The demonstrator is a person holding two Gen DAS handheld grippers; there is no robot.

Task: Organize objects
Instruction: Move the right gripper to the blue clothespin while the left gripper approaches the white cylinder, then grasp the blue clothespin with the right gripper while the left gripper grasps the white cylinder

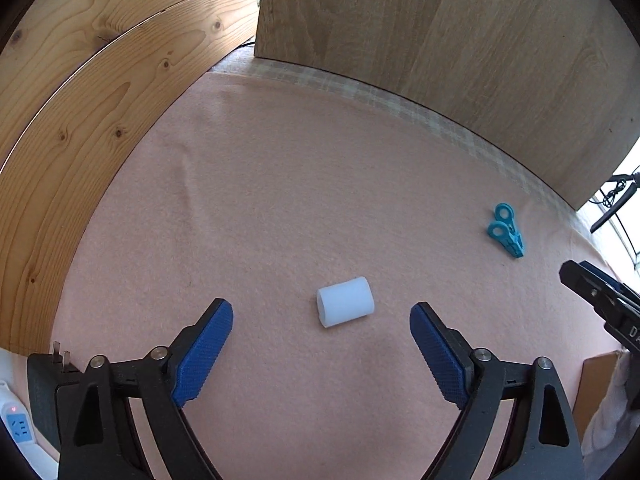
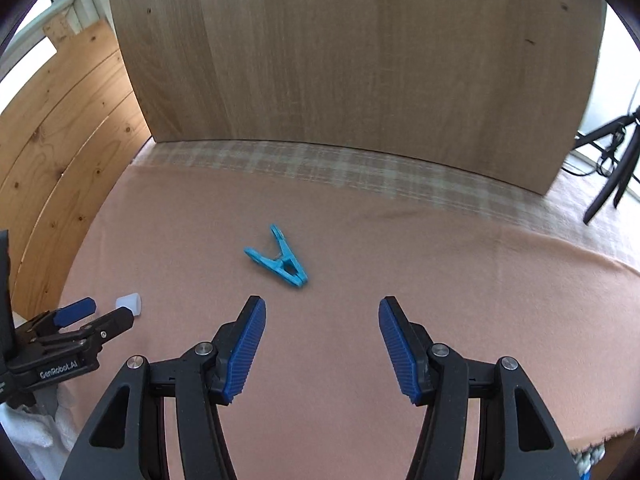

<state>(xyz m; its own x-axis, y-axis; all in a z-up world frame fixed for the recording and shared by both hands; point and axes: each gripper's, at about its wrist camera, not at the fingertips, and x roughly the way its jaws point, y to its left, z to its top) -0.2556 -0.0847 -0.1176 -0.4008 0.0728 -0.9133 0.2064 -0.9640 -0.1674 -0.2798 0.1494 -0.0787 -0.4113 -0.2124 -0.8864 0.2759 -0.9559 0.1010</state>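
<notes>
A small white cylinder lies on its side on the pink cloth, just ahead of my left gripper, which stands open with the cylinder between its blue fingertips. A blue clothes peg lies to the right, farther back. In the right wrist view the same peg rests a little ahead of my right gripper, slightly left of its centre line. That gripper is open and empty. The white cylinder and the left gripper appear at the left edge.
A light wooden board stands upright along the back. Pine planks wall off the left side. A checked cloth shows under the pink one at the back. A power strip lies at lower left, a black tripod at right.
</notes>
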